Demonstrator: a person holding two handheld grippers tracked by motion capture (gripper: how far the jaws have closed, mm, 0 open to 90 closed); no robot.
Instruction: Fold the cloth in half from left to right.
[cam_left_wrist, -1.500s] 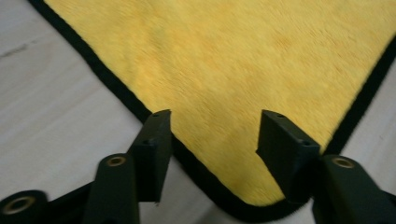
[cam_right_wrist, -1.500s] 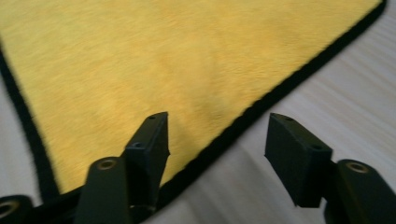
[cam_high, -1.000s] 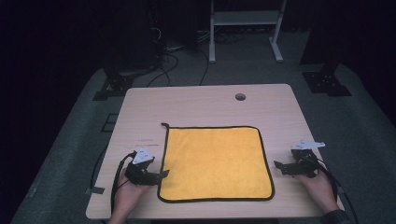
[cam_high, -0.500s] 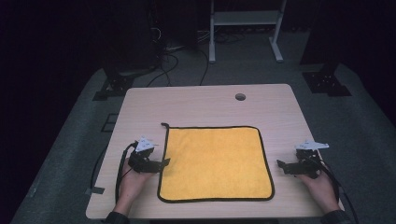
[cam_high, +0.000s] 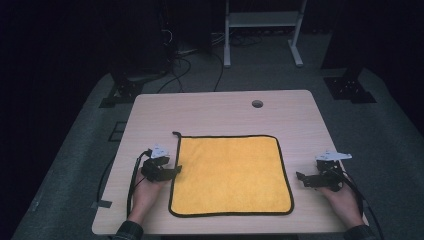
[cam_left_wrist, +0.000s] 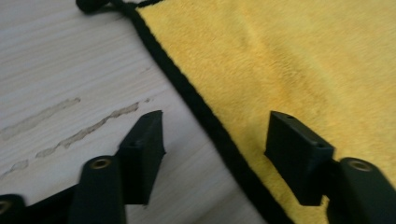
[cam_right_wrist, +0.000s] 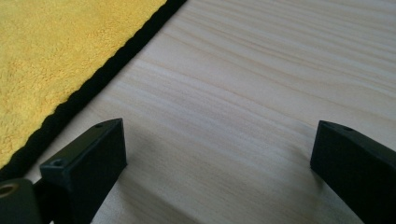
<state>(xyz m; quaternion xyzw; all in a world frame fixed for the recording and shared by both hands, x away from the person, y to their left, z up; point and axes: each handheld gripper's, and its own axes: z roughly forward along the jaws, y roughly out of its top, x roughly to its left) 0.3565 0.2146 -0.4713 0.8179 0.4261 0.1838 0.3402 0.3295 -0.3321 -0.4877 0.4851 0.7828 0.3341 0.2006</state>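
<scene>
Cloth (cam_high: 230, 175): I see it flat at table (cam_high: 210, 107) centre.
Left gripper (cam_high: 172, 170): at cloth's 9 o'clock hem, jaws just narrowing astride it, not yet clamped.
Right gripper (cam_high: 301, 178): at 3 o'clock, jaws wide, off the cloth.

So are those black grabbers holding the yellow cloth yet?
Not yet. The left hand-held gripper straddles the yellow cloth's black edge, jaws just closing but not pinching. The right hand-held gripper is open over bare table.

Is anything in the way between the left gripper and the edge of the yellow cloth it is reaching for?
Nothing visible. The left gripper has been closing, with its jaws astride the black-bound left edge of the yellow cloth: one jaw over the bare wooden table, the other over the cloth. The pads do not yet press on it.
</scene>
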